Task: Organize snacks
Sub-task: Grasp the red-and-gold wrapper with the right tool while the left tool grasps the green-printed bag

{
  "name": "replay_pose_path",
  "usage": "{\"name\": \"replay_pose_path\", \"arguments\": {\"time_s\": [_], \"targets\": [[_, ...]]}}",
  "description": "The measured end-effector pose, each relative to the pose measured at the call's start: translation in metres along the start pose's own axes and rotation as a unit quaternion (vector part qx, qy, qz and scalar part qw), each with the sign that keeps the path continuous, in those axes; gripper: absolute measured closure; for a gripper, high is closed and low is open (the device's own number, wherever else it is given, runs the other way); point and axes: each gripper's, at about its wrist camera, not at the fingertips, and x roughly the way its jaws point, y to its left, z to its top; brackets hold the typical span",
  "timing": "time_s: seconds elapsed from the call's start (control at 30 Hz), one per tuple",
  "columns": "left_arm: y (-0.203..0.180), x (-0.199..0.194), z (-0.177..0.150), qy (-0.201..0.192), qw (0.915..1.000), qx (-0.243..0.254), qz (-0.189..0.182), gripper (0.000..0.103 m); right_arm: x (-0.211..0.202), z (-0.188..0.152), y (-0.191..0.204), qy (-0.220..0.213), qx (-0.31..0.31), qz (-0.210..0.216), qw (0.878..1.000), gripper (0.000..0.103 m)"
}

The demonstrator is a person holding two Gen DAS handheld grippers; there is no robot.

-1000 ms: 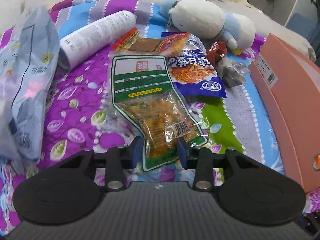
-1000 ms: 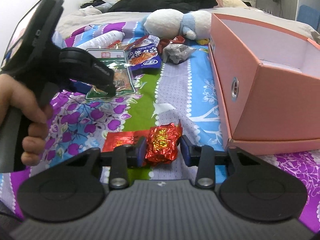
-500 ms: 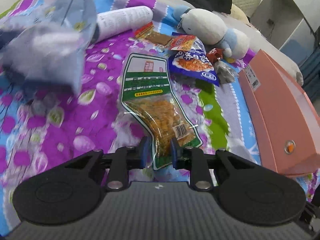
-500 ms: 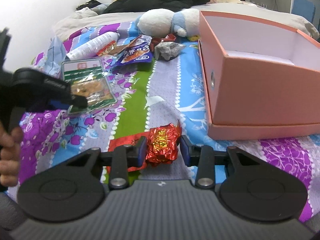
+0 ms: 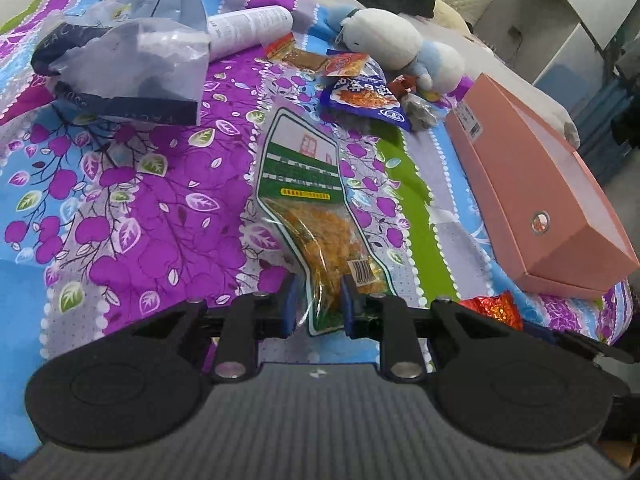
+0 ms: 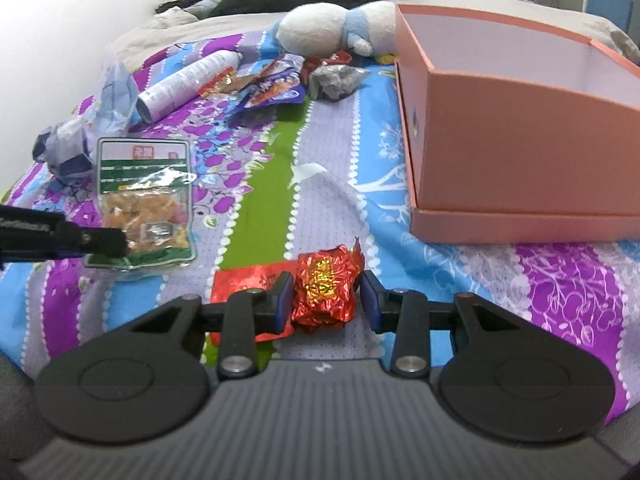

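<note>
Left gripper (image 5: 316, 304): blue pads clamped on the near end of the green-and-clear snack bag (image 5: 316, 216); the plastic is pinched and creased between them.
Green snack bag: lies lengthwise on the bedspread (image 5: 132, 216), stretching away from the left gripper, orange-yellow pieces showing through its clear half, barcode by the right pad. From the right wrist view it sits at left (image 6: 144, 200), with the left gripper's dark fingertip (image 6: 108, 242) on its near edge.
Right gripper (image 6: 325, 298): jaws opening; the red foil candy (image 6: 326, 292) stands between the pads, the left pad touching the wrapper, a thin gap at the right pad.
Red foil candy: rests on the bedspread, crinkled, gold print on top, partly over a flat red packet (image 6: 252, 284).
Pink box (image 6: 516, 128): open-topped, pale inside, just beyond the candy to the right, standing on its lid.
Blue snack packet (image 5: 366, 98): farther up the bed, past the green bag, with an orange packet (image 5: 346, 64) overlapping its far edge.
Plush toy (image 5: 396, 46): white and pale blue, behind those packets.
White spray can (image 5: 248, 30): lying on its side, left of the plush.
Crumpled plastic bag (image 5: 128, 56): greyish, at far left, beside the can.
</note>
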Motion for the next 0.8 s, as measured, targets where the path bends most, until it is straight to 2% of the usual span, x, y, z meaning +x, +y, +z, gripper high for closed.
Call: {"name": "replay_pose_path", "arguments": {"time_s": [0.03, 0.13, 0.23, 0.3, 0.33, 0.37, 0.43, 0.5, 0.63, 0.8], "targets": [[0.001, 0.0, -0.001, 0.0, 1.0, -0.001, -0.001, 0.077, 0.0, -0.001, 0.001, 0.002, -0.003, 0.0, 1.0, 0.06], [0.004, 0.001, -0.001, -0.001, 1.0, -0.003, 0.001, 0.077, 0.0, -0.003, 0.004, 0.004, -0.01, 0.008, 1.0, 0.039], [0.007, 0.004, -0.001, 0.003, 0.9999, -0.009, 0.005, 0.073, 0.002, -0.004, 0.006, 0.003, -0.016, 0.009, 1.0, 0.039], [0.011, 0.005, -0.001, 0.003, 0.9997, -0.021, 0.008, 0.063, 0.005, -0.004, 0.005, 0.003, -0.011, 0.004, 1.0, 0.039], [0.013, 0.006, -0.001, 0.005, 0.9996, -0.025, 0.011, 0.05, 0.007, -0.004, 0.004, 0.005, -0.009, -0.001, 1.0, 0.04], [0.015, 0.006, 0.0, 0.006, 0.9995, -0.03, 0.011, 0.031, 0.008, -0.005, 0.004, 0.003, -0.009, -0.001, 1.0, 0.04], [0.017, 0.006, 0.001, 0.004, 0.999, -0.044, 0.008, 0.007, 0.008, -0.006, 0.006, -0.001, -0.016, -0.001, 1.0, 0.041], [0.016, 0.006, 0.003, 0.002, 0.9988, -0.049, 0.007, 0.005, 0.009, -0.007, 0.008, -0.003, -0.025, -0.001, 1.0, 0.05], [0.005, 0.018, 0.01, 0.018, 0.9987, -0.039, 0.027, 0.003, 0.008, -0.006, 0.01, -0.007, -0.032, -0.015, 0.999, 0.06], [-0.015, 0.033, 0.019, 0.03, 0.998, -0.025, 0.049, 0.002, 0.007, -0.006, 0.01, -0.009, -0.036, -0.017, 0.999, 0.062]]}}
